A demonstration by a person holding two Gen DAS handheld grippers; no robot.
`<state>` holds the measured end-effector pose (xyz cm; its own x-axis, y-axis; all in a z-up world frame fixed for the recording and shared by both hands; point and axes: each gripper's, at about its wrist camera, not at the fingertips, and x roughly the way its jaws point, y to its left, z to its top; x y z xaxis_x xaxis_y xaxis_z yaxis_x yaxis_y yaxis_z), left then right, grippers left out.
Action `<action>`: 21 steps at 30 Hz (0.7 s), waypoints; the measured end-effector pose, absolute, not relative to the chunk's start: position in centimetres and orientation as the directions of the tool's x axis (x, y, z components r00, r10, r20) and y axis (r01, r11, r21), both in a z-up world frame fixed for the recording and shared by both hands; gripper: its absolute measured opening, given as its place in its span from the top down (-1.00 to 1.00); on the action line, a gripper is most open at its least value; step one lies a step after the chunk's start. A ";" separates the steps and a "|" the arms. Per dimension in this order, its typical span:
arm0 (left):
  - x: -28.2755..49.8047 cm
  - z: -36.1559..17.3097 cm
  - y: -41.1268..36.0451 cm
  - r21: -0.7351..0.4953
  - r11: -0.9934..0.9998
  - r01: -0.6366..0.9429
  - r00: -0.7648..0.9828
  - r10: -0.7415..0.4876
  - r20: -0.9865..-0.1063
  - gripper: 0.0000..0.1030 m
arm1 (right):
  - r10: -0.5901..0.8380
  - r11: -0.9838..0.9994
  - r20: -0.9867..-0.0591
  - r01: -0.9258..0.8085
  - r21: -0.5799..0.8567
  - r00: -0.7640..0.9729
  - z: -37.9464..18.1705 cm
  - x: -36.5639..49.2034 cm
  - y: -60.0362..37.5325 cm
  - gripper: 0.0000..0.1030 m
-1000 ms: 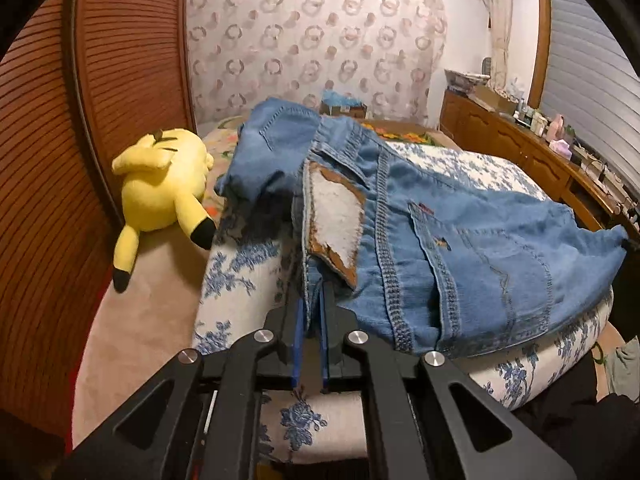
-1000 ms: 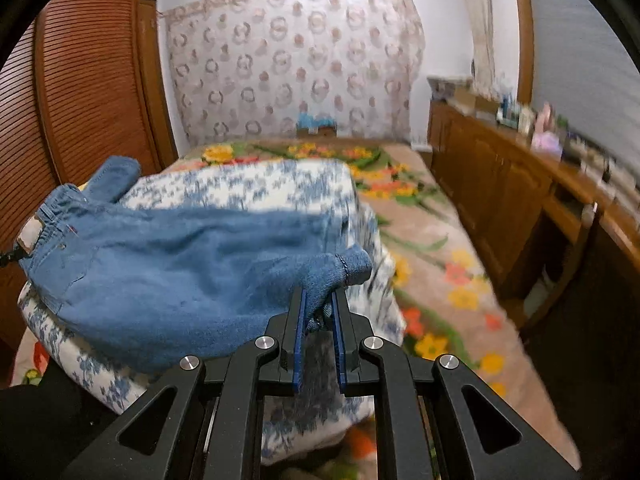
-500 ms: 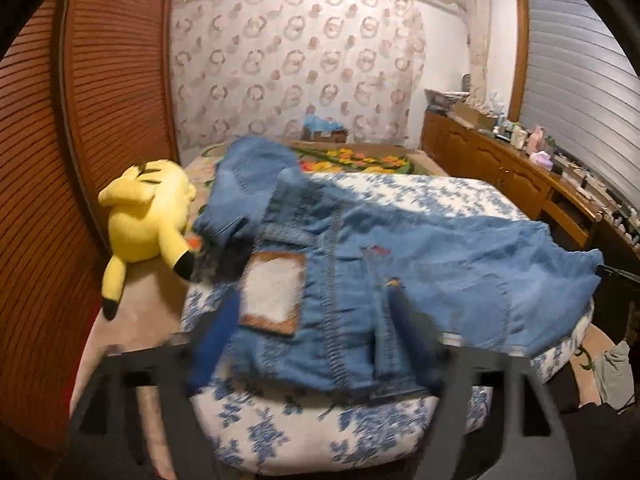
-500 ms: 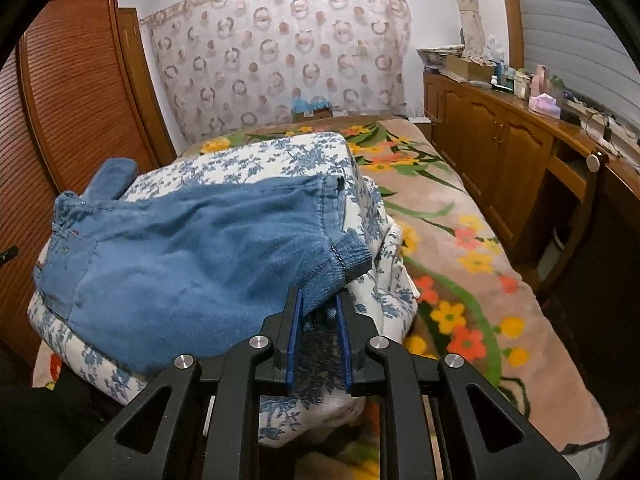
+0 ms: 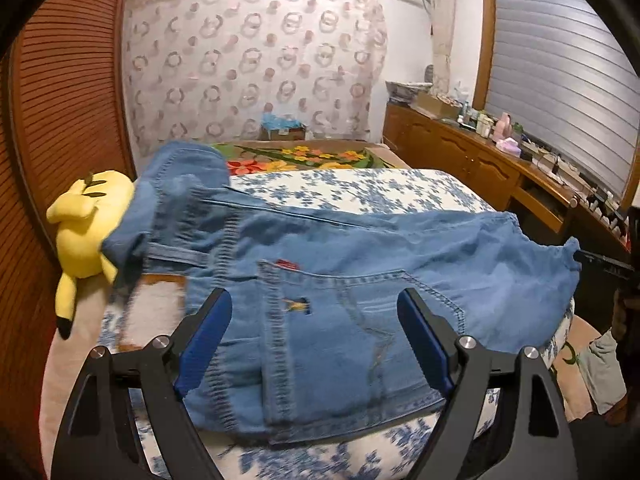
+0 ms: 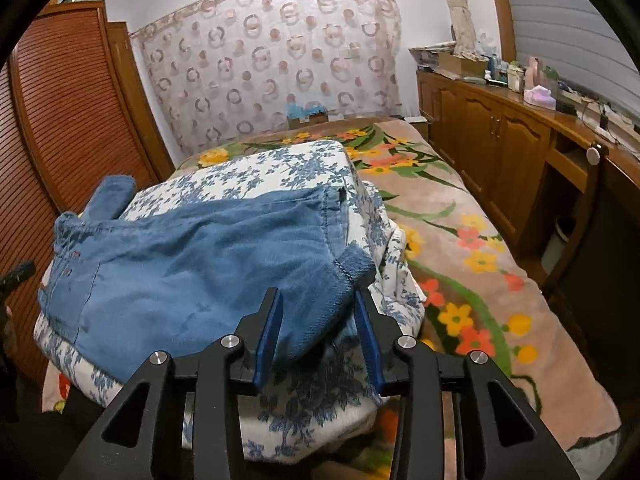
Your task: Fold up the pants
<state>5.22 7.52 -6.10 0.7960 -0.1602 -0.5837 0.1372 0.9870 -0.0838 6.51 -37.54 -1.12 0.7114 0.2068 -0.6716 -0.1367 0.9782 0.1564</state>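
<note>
Blue denim pants (image 5: 360,264) lie spread across a folded blue-flowered quilt (image 5: 360,192), with the waist and back pockets nearest the left wrist camera. My left gripper (image 5: 316,320) hovers over the back pocket, jaws wide open and holding nothing. In the right wrist view the leg end of the pants (image 6: 200,264) rests on the quilt (image 6: 280,164), its turned-up cuff (image 6: 354,266) at the corner. My right gripper (image 6: 319,314) sits just before that cuff, its jaws opening. Denim lies between the pads without being pressed.
A yellow plush toy (image 5: 88,224) lies left of the quilt by the louvred wooden doors (image 5: 60,100). The bed's flowered blanket (image 6: 460,240) stretches to the right. Wooden cabinets (image 6: 500,132) with clutter on top line the right wall.
The left gripper let go of the waistband, opened wide and drew back; the waist now lies flat. The right gripper's jaws parted and the cuff settled onto the quilt.
</note>
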 end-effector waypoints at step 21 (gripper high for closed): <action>4.9 -7.1 5.9 -0.084 0.986 0.147 0.783 -0.168 -0.599 -0.65 | 0.306 0.946 -0.575 -0.310 0.094 0.759 2.2 7.4 -31.7 0.97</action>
<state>4.87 5.87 -7.14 0.7832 -0.1678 -0.5987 0.1469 0.9856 -0.0840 7.37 -31.69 2.19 0.7588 0.3060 -0.5750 -0.3101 0.9460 0.0943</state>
